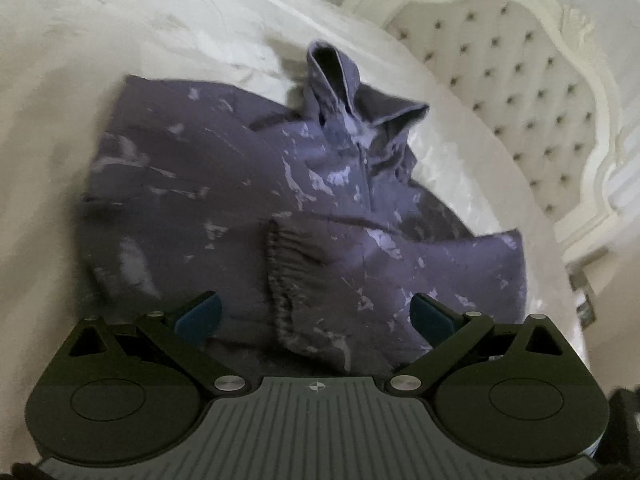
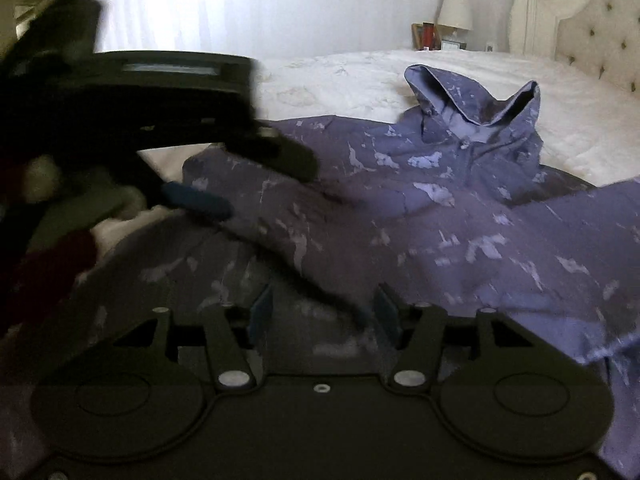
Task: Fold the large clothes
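my left gripper (image 1: 316, 316): black linkage arms, blue pads, silver round screws, grey ribbed plate with small crosshair mark | my right gripper (image 2: 323, 316): black body, two round discs, blue pads, silver screws

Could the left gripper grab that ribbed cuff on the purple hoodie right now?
Probably yes. The left gripper is open above the hoodie, and the ribbed cuff lies on top just ahead of its fingers, with nothing covering it.
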`<state>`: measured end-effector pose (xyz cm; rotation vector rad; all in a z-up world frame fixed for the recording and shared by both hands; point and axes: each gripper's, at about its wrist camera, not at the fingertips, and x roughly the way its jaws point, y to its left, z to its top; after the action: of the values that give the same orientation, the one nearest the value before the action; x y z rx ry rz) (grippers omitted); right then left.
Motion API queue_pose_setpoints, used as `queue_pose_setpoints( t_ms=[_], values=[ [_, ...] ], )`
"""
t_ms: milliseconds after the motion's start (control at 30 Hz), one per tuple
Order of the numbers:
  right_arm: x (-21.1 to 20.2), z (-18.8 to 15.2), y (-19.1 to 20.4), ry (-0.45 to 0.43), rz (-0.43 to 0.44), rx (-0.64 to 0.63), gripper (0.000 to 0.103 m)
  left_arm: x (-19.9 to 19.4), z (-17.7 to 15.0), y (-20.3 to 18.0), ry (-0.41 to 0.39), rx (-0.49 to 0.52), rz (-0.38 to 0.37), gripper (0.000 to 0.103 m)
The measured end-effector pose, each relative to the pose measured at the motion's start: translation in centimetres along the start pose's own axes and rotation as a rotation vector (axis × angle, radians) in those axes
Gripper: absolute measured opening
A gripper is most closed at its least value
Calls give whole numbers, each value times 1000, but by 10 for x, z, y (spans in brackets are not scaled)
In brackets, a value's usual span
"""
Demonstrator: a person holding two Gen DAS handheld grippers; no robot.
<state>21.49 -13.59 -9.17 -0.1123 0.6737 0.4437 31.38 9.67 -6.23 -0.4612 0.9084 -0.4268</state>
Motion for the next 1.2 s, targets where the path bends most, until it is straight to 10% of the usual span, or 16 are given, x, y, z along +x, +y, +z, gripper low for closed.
queue_pose_setpoints(
  t_ms=[133, 200, 233, 567, 1033, 1200],
  values=[
    [-13, -14, -4, 8, -1, -6, 63, 19, 3, -5, 57, -13, -9, 87],
    [-17, -21, -6, 13, 1, 5, 63, 22, 4, -6, 43, -35, 16, 50],
    [-19, -24, -8, 15, 3, 13, 63, 22, 4, -8, 29, -36, 53, 10],
    [-40, -33, -42, -1, -40, 59, 63, -55, 39, -41, -198, 98, -24, 9],
    [-60, -13, -145, -190, -250, 292, 67, -40, 34, -14, -146, 123, 51, 9],
    [-29, -26, -193, -44, -250, 408, 68, -33, 31, 0, -139, 110, 87, 10]
  ],
)
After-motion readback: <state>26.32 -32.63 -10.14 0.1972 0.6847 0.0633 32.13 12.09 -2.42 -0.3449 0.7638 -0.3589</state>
